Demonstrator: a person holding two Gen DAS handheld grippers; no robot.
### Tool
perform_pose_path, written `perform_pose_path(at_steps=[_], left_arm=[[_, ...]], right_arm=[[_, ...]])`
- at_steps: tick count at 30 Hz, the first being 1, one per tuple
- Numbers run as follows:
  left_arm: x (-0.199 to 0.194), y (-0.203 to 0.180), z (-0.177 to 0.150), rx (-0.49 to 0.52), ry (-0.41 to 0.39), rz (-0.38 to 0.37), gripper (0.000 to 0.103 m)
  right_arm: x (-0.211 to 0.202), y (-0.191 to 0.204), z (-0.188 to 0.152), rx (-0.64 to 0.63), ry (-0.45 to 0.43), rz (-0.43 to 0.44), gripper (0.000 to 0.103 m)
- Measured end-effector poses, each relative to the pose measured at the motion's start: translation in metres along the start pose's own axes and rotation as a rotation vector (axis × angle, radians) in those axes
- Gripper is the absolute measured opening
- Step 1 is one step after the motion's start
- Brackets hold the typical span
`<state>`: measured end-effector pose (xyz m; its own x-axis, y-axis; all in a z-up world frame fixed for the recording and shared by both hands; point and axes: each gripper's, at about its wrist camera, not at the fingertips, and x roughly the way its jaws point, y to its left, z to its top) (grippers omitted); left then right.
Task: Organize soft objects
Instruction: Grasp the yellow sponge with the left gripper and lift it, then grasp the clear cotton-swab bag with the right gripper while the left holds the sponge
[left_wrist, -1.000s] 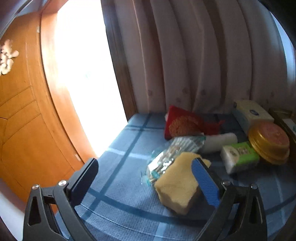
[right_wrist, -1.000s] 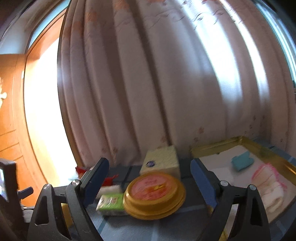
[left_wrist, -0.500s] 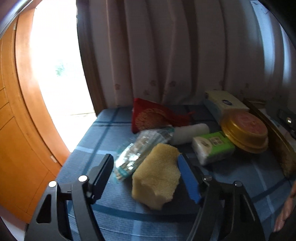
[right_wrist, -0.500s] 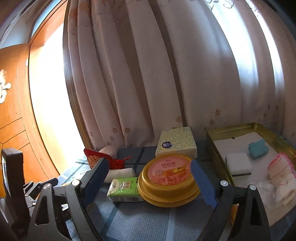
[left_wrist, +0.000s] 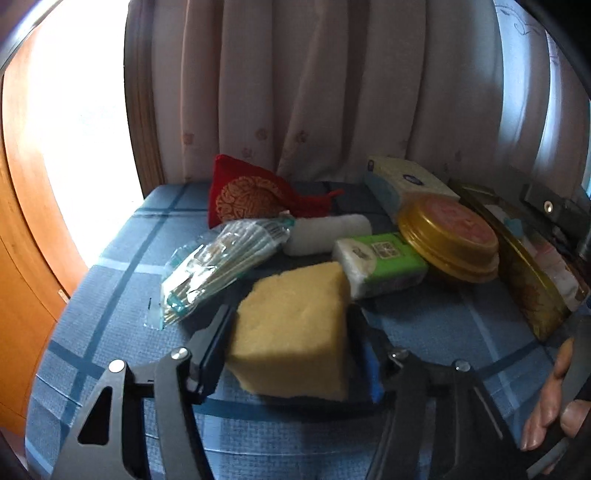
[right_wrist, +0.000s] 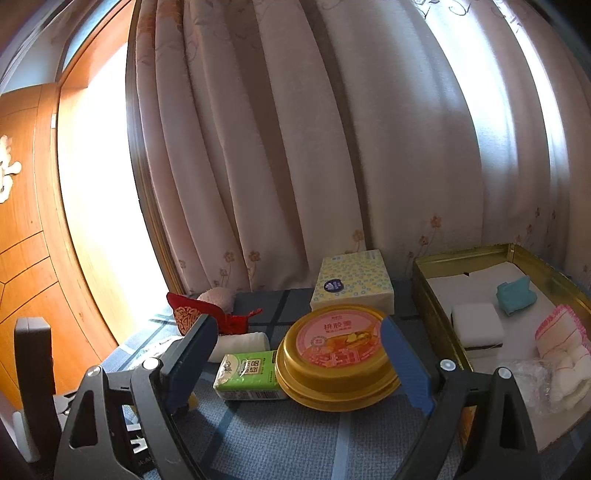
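Left wrist view: we found yellow sponge (left_wrist: 291, 328) on blue checked worktop (left_wrist: 110, 295), squarely between left gripper (left_wrist: 288, 343) fingers, which had just been closing and touched both flanks. Gripper pitched downward. Right gripper (right_wrist: 295, 354) hung wide, empty, over gold tub (right_wrist: 332, 354); gold tray (right_wrist: 436, 314) to right.

Left gripper (left_wrist: 288, 343) closing in on the yellow sponge (left_wrist: 295, 328); right gripper's view tipped down.

A second ago the left jaws stood wide with the sponge off by the right finger. They've just been closing, and now the sponge sits square between them, both pads at its sides. Left camera swung off the wooden door toward the curtain, and a hand (left_wrist: 550, 402) came into its lower right corner. Right view now shows more of the gold tray (right_wrist: 436, 306).
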<state>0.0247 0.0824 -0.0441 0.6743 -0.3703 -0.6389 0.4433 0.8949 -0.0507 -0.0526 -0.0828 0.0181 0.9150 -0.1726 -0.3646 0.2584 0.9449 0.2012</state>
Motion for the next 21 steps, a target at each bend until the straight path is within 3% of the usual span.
perform_pose_path(at_steps=[5, 12, 13, 18, 21], left_arm=[[-0.004, 0.002, -0.002, -0.015, -0.018, -0.012, 0.053], [-0.040, 0.036, -0.011, -0.164, -0.152, 0.055, 0.052], [-0.045, 0.043, -0.011, -0.183, -0.168, 0.080, 0.052], [-0.065, 0.079, -0.006, -0.224, -0.221, 0.340, 0.052], [-0.067, 0.092, -0.003, -0.230, -0.230, 0.411, 0.052]], right_arm=[[-0.001, 0.001, 0.000, -0.005, 0.002, 0.004, 0.091], [0.001, 0.014, -0.001, -0.052, 0.010, 0.041, 0.091], [0.002, 0.016, -0.001, -0.048, 0.011, 0.057, 0.091], [0.022, 0.049, -0.002, -0.017, 0.121, 0.213, 0.091], [0.044, 0.071, -0.006, 0.027, 0.233, 0.312, 0.091]])
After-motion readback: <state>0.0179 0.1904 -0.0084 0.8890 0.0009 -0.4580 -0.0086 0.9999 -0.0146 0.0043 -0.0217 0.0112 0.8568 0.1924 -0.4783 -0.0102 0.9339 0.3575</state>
